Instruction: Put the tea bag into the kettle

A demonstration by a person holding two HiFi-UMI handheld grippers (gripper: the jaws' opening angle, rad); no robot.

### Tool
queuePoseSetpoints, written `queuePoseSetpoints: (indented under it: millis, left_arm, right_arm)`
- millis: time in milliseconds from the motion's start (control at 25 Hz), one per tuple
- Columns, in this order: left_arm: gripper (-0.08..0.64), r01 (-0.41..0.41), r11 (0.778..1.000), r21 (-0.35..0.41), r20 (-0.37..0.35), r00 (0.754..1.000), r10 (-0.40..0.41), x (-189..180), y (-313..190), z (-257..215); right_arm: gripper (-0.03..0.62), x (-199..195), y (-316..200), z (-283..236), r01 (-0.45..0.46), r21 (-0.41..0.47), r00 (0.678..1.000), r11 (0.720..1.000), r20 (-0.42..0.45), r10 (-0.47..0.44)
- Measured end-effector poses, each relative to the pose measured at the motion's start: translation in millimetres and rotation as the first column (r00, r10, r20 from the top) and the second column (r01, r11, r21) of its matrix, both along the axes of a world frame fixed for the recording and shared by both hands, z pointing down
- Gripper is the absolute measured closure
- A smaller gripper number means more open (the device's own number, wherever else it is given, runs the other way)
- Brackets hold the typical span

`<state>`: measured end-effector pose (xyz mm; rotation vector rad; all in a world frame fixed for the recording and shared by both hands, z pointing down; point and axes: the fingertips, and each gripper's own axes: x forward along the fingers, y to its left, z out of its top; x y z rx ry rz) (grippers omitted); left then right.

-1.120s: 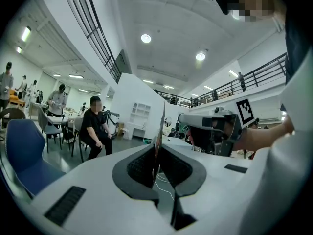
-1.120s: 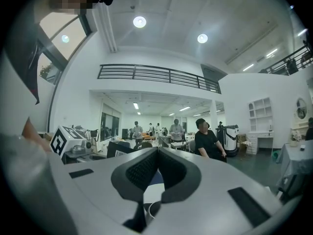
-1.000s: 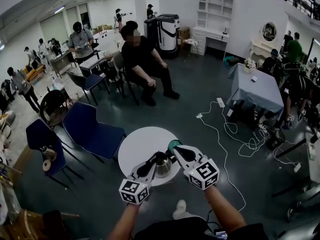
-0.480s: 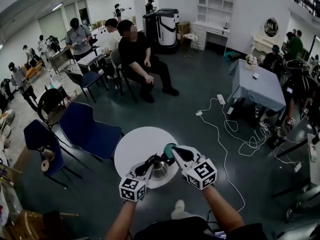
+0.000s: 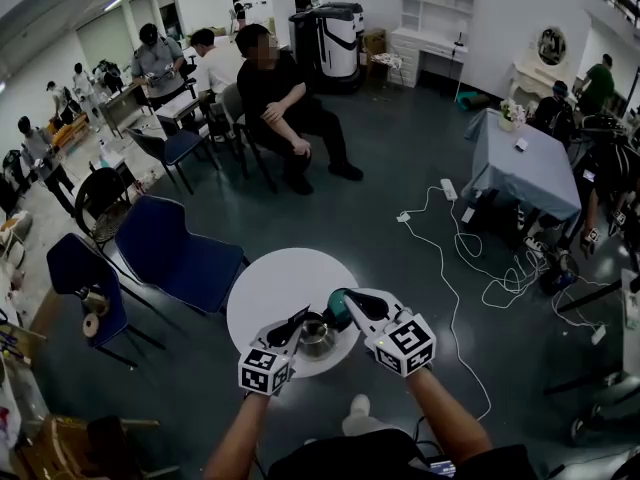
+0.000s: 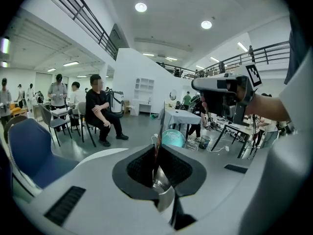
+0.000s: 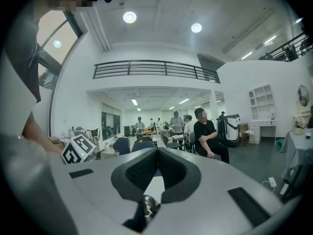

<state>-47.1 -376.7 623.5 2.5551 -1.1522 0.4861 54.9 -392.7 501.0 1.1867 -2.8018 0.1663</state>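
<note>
Seen from above, a person's two forearms reach toward a round white table [image 5: 268,286] that stands on a dark grey floor in a large, busy hall. A shiny steel kettle [image 5: 318,338] sits on the near edge of that table. The left gripper [image 5: 299,319] is angled in from the lower left, and its tips reach the kettle's left rim. In the left gripper view its jaws [image 6: 157,148] are drawn almost together and pinch the tea bag [image 6: 160,126]. The bag shows edge-on as a thin, dark reddish sliver that stands up out of the jaws. The kettle's bright metal [image 6: 164,191] lies directly beneath them. The tea bag is therefore held over the kettle and is not inside it. The right gripper [image 5: 347,296] comes in from the lower right, with its tips just past the kettle's far right side. In the right gripper view its two dark pads [image 7: 157,151] meet with nothing between them. A glint of the kettle [image 7: 145,205] and a patch of white tabletop show below them. A teal rounded object [image 5: 336,313] sits just beside the right gripper's tips. Whether it touches them cannot be told. It appears again beyond the left jaws in the left gripper view [image 6: 172,137]. Blue chairs [image 5: 175,258] stand to the left of the table. A seated person [image 5: 280,103] is farther back. A white cable [image 5: 450,268] trails across the floor on the right.
</note>
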Motion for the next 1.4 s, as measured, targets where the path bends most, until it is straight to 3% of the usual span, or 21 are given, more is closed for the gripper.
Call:
queuePoseSetpoints:
  millis: [240, 480, 960, 1200, 1400]
  left_arm:
    - [0.522, -0.041, 0.999, -0.019, 0.130, 0.991, 0.043, -1, -23, 24]
    - [0.522, -0.113, 0.991, -0.069, 0.257, 0.958, 0.127, 7, -40, 52]
    - [0.522, -0.240, 0.953, -0.184, 0.419, 0.858, 0.297, 15, -42, 98]
    - [0.522, -0.325, 0.917, -0.231, 0.506, 0.765, 0.399, 24, -46, 118]
    - [0.522, -0.361, 0.901, -0.239, 0.558, 0.708, 0.432, 28, -51, 121]
  right_arm:
    - [0.575, 6, -22, 13, 0.004, -0.025, 1.000, 1.000, -0.006, -0.004]
    - [0.575, 20, -38, 25, 0.001, -0.049, 1.000, 0.999, -0.005, -0.001]
    - [0.574, 24, -53, 45, -0.001, -0.071, 1.000, 0.997, -0.019, 0.000]
    - [0.575, 33, -56, 57, -0.011, -0.089, 1.000, 0.996, -0.025, 0.009]
    - [0.575, 37, -56, 62, -0.014, -0.103, 1.000, 0.995, -0.023, 0.012]
